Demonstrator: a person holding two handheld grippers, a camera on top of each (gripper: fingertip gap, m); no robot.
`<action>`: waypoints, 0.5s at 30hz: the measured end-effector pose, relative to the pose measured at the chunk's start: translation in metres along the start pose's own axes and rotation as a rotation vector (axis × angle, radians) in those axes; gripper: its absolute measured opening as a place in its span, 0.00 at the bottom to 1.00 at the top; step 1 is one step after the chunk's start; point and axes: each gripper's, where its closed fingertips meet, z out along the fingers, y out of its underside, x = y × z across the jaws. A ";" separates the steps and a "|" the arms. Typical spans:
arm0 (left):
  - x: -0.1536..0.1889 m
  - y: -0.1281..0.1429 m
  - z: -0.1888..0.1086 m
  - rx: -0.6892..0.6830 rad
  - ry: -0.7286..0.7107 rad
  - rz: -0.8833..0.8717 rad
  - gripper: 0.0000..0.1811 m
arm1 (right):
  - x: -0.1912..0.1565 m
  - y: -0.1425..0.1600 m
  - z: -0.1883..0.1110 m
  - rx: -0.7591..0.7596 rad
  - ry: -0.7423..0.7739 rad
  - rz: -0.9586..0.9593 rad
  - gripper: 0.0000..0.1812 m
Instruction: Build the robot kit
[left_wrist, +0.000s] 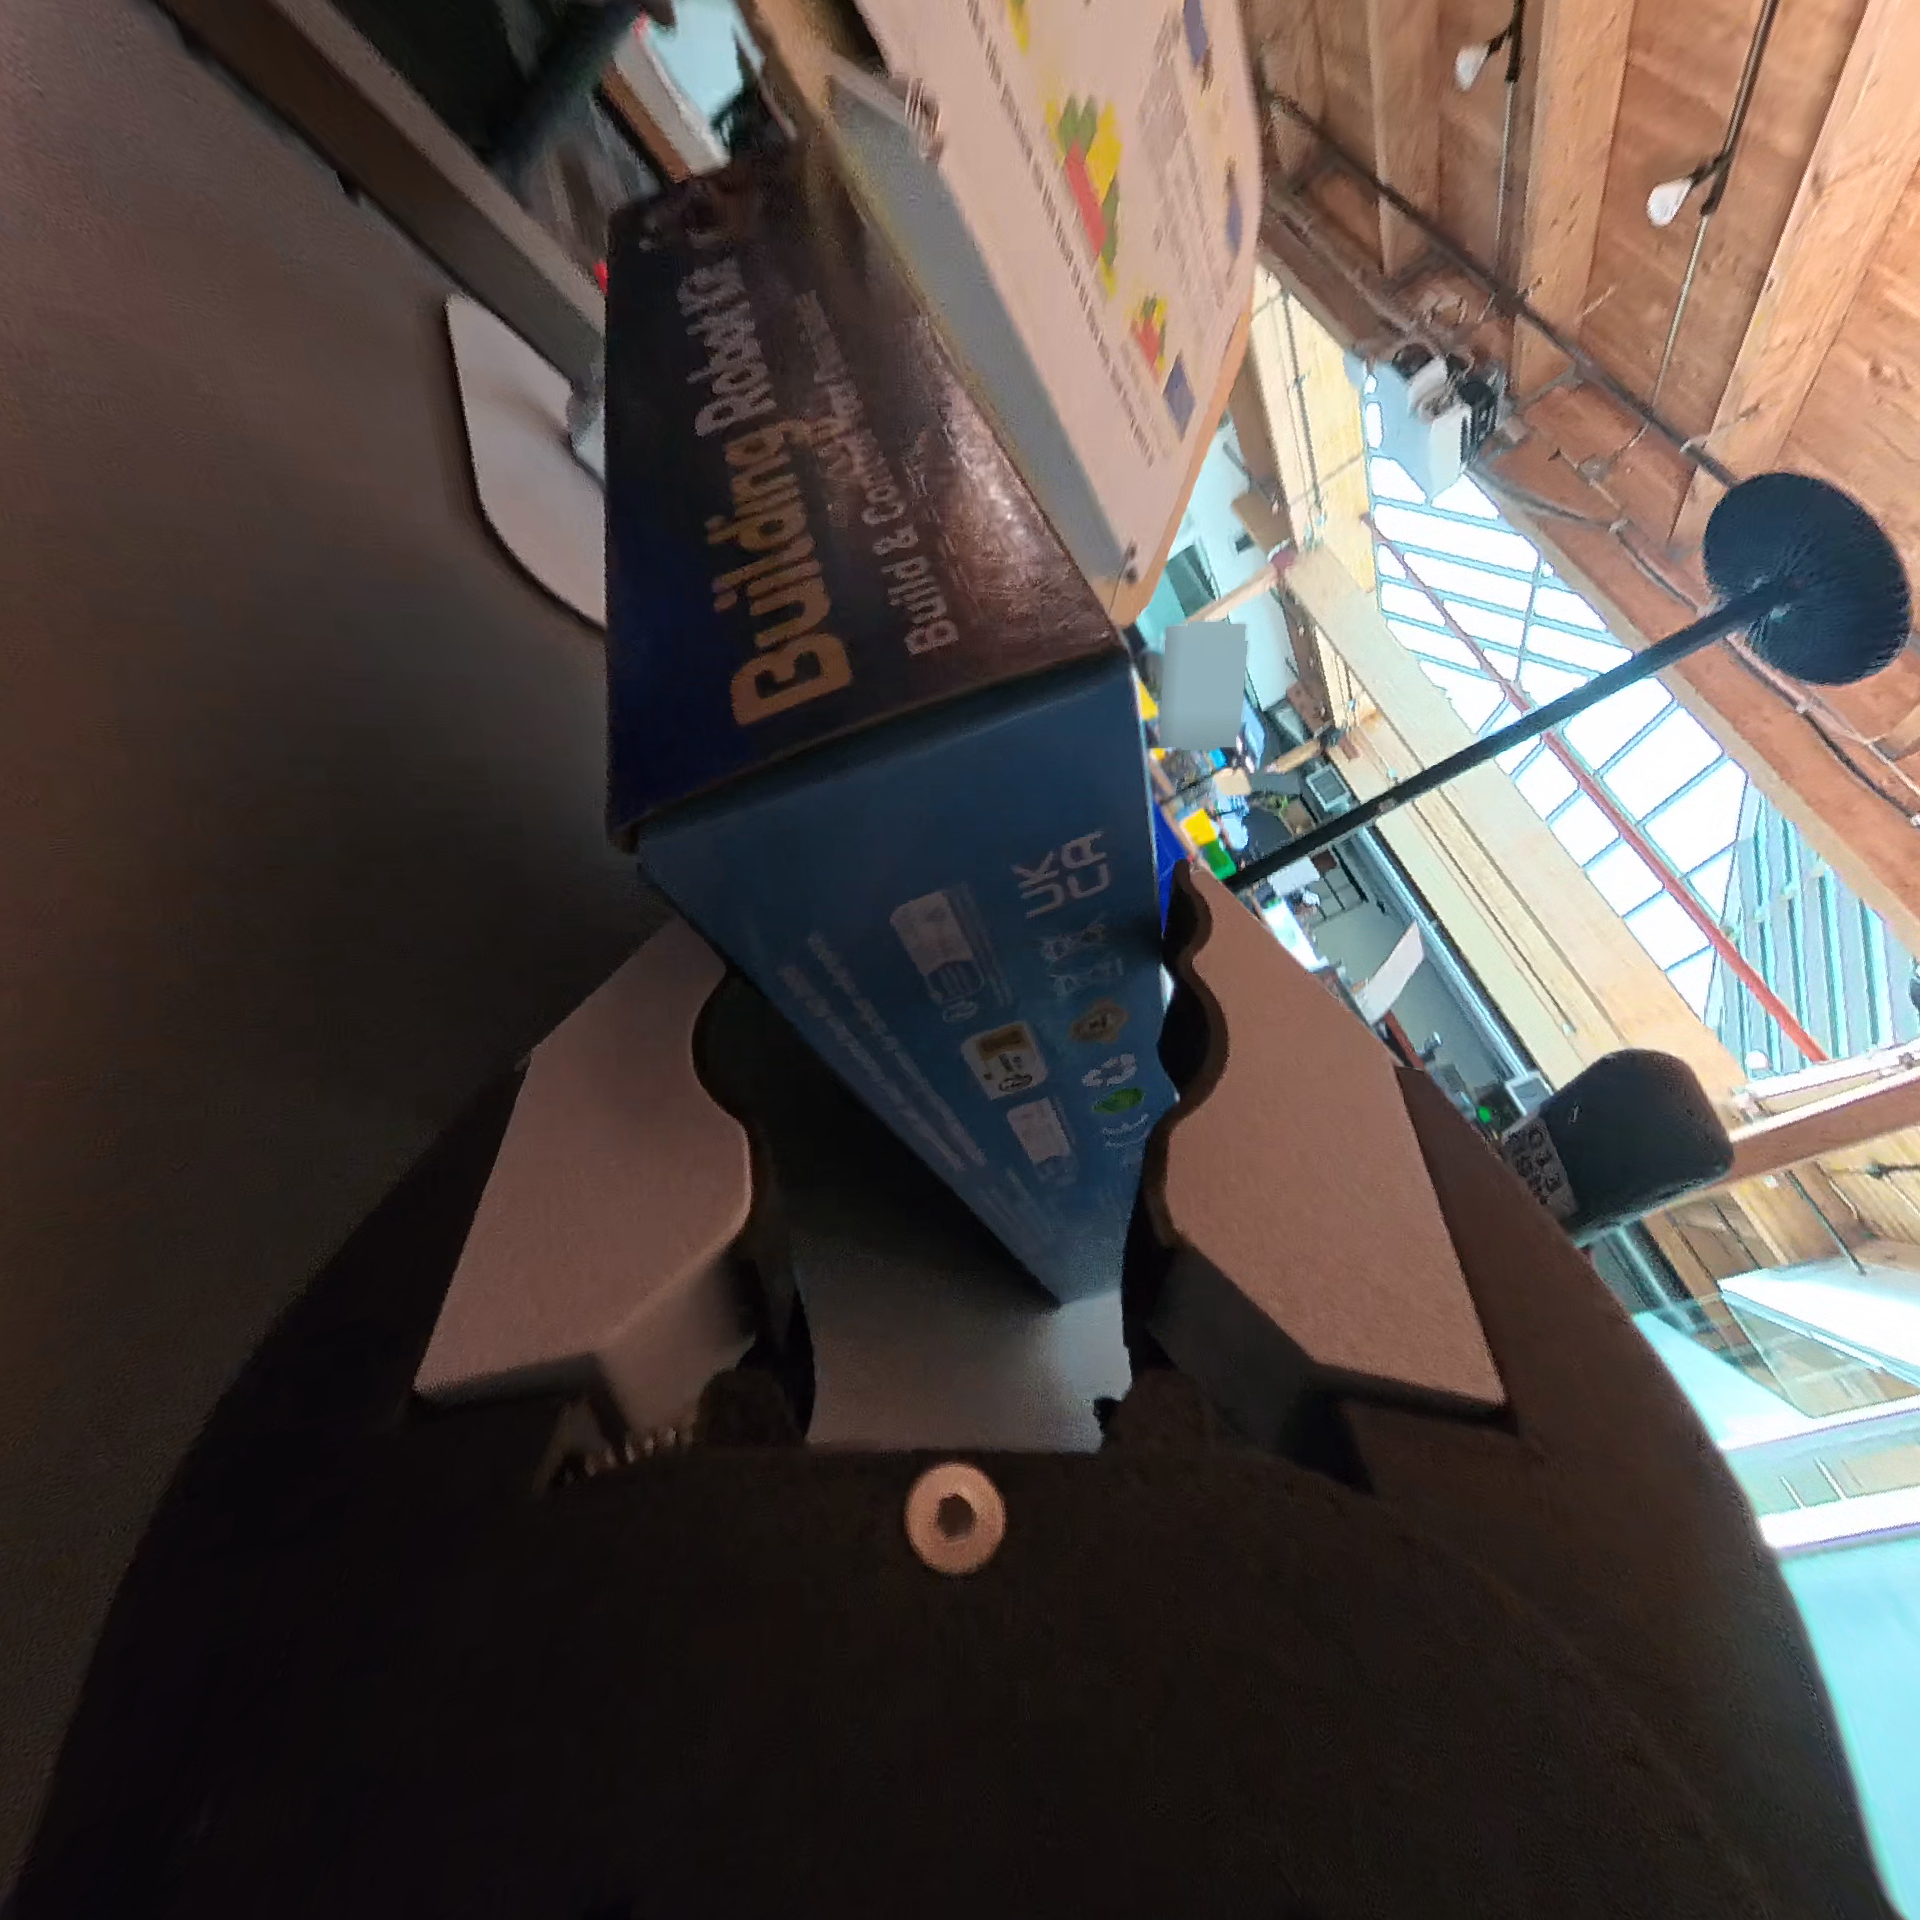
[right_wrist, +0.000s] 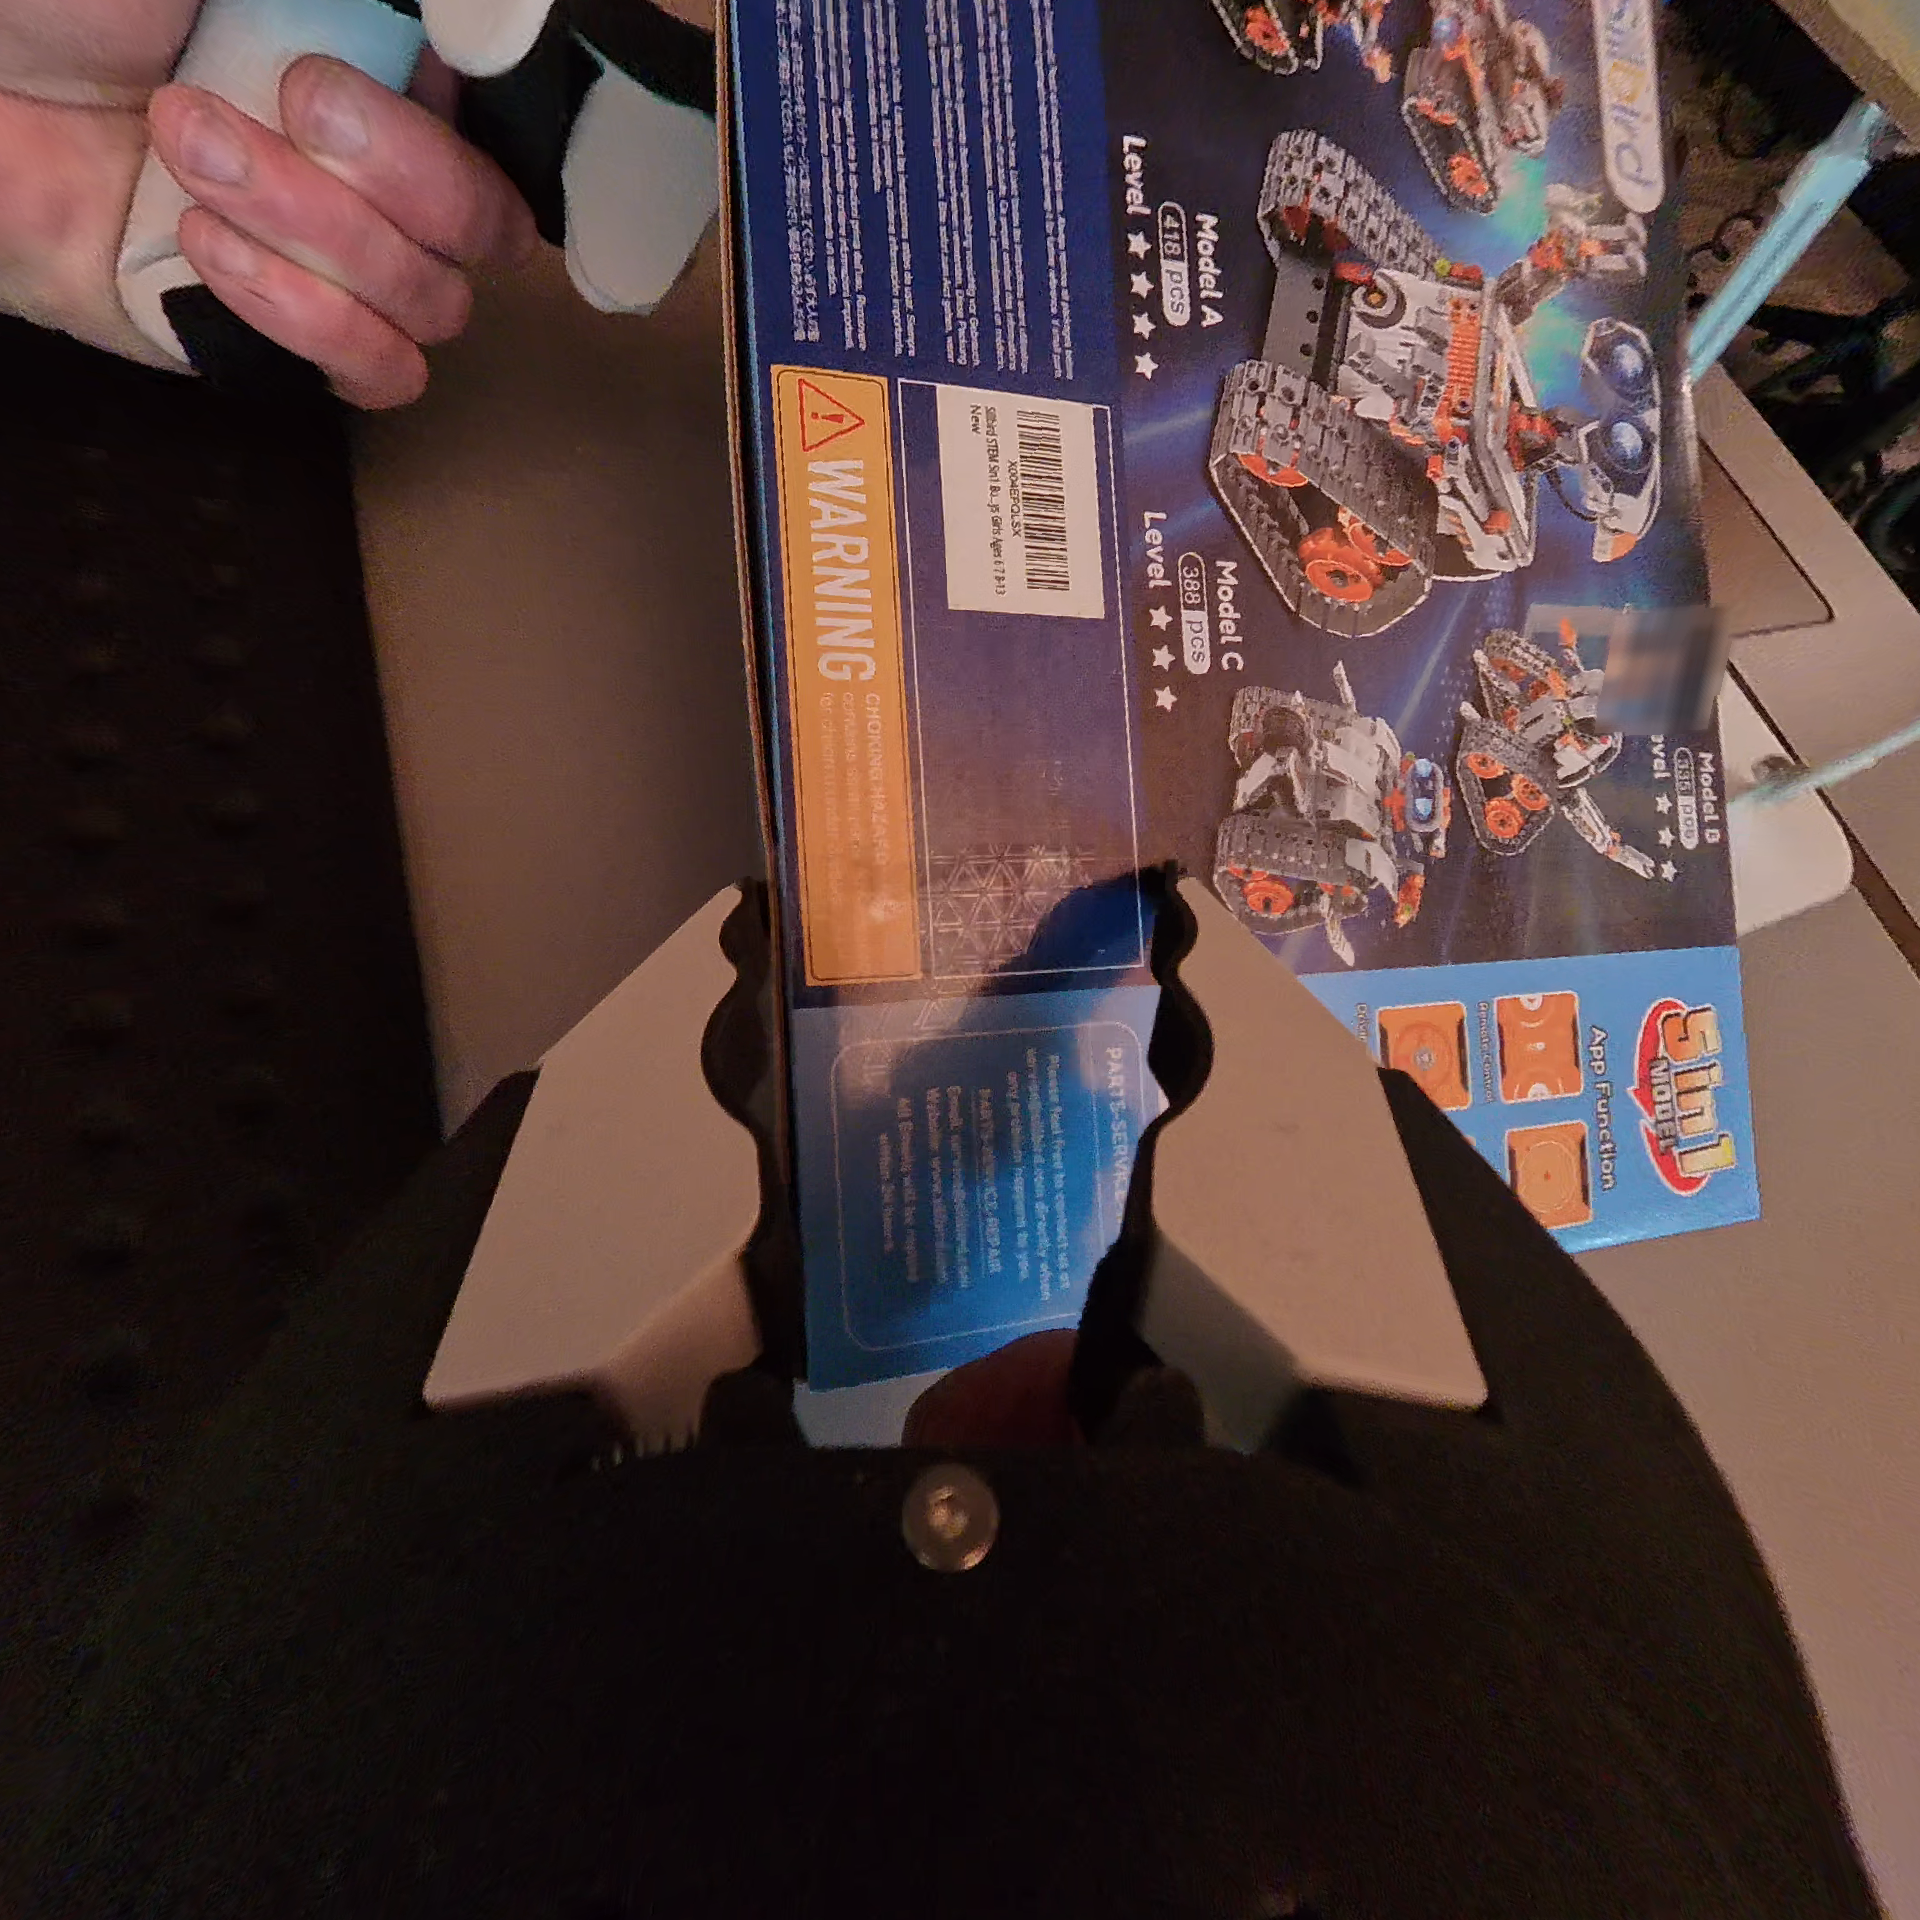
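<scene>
Both grippers clamp one blue toy box (right_wrist: 935, 623): left gripper (left_wrist: 940, 1049) pinches its narrow end, right gripper (right_wrist: 961, 1049) its edge. Long axis runs toward 12 o'clock from my right fingers.

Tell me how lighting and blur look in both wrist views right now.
Left wrist view: bright skylight windows blow out, the blue toy box in the left gripper is dim and its far end motion-blurred. Right wrist view: warm, dim light, box sharp, right gripper shadowing it.
</scene>
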 end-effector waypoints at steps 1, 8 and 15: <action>-0.004 0.008 0.004 -0.035 -0.006 -0.015 0.43 | 0.002 0.005 -0.003 0.001 0.006 0.004 0.40; -0.015 0.039 0.017 -0.216 -0.052 -0.040 0.46 | 0.013 0.023 -0.015 0.019 0.027 0.030 0.34; -0.026 0.074 0.017 -0.440 -0.132 0.008 0.56 | 0.016 0.031 -0.019 0.030 0.021 0.043 0.32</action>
